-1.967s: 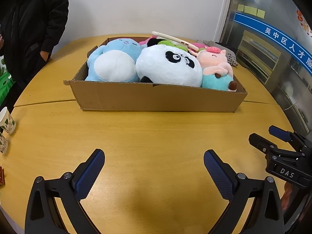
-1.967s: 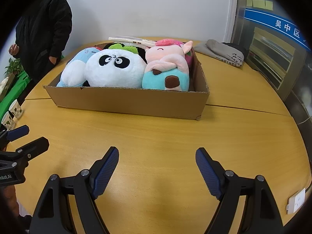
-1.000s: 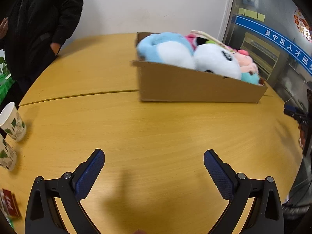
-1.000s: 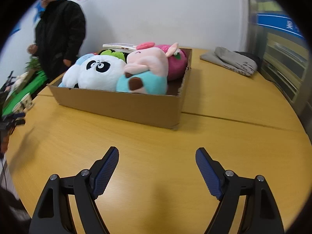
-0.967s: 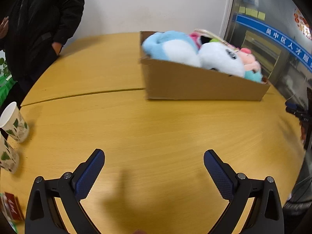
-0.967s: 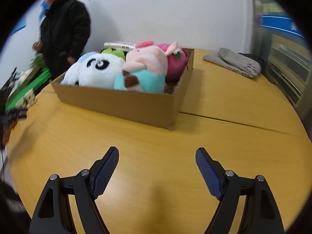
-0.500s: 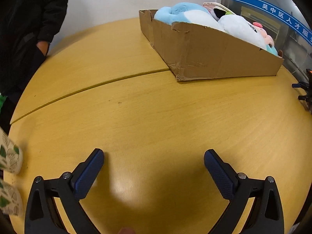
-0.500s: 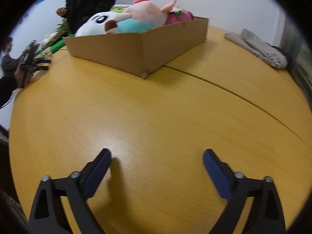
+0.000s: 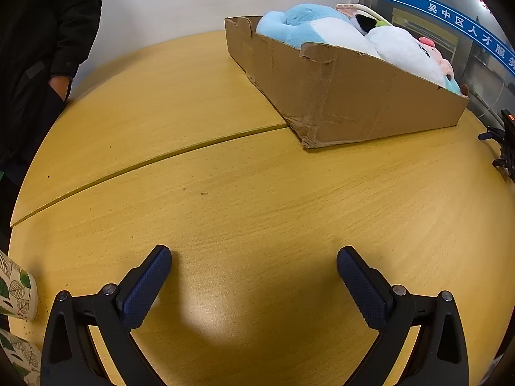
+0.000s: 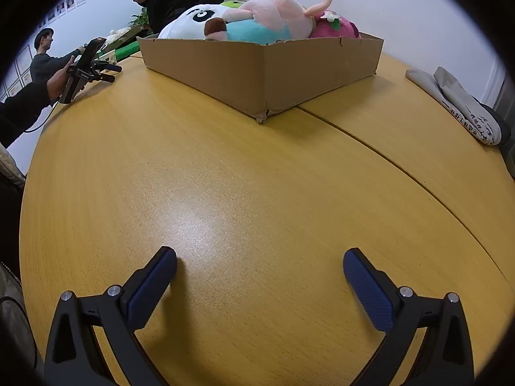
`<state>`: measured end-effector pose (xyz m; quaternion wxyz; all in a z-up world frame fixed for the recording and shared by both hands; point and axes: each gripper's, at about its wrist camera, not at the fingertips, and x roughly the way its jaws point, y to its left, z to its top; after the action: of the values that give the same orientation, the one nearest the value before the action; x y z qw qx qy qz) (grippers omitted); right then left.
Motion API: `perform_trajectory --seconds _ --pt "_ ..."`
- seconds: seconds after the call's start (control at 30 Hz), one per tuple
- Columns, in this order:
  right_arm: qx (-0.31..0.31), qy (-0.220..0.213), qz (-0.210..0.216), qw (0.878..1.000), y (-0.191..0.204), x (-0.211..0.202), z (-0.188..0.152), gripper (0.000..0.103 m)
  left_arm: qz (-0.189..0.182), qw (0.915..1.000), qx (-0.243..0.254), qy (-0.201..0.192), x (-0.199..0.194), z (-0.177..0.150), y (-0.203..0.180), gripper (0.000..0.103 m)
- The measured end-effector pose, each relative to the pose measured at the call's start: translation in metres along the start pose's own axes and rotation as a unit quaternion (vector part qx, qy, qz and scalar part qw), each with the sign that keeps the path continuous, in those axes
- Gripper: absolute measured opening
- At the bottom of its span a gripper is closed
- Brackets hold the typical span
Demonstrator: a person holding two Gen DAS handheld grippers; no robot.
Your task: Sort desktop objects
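The tabletop (image 9: 225, 199) is yellow wood-grain laminate, smooth with a soft sheen that catches the light near its front edge. The cardboard box (image 9: 360, 103) is matt brown corrugated paperboard, creased and frayed at its corners. The plush toys (image 10: 257, 19) inside it are fuzzy cloth. The gripper fingers (image 9: 145, 286) carry dark blue rubbery pads with a fine knurled texture on matt black plastic arms with small metal rivets. A paper cup (image 9: 16, 292) at the left edge is matt, leaf-printed. Folded grey cloth (image 10: 460, 109) lies by the right edge.

Leaf-print paper cups (image 9: 16, 289) at counter (image 9: 244, 199) edge; folded grey cloth (image 10: 463, 109) far side; dark-jacketed bystander (image 9: 38, 51) beside counter
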<state>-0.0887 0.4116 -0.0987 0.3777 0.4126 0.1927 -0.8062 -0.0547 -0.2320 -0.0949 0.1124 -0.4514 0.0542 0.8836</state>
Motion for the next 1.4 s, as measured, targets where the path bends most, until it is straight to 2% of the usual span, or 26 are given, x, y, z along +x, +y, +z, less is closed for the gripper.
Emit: perform_trajectory --seconds 1.4 --pt "0.000 0.001 -0.002 1.000 0.004 -0.001 0.001 0.103 -0.002 1.0000 0.002 -0.005 -0.005 -0.004 -0.011 0.103"
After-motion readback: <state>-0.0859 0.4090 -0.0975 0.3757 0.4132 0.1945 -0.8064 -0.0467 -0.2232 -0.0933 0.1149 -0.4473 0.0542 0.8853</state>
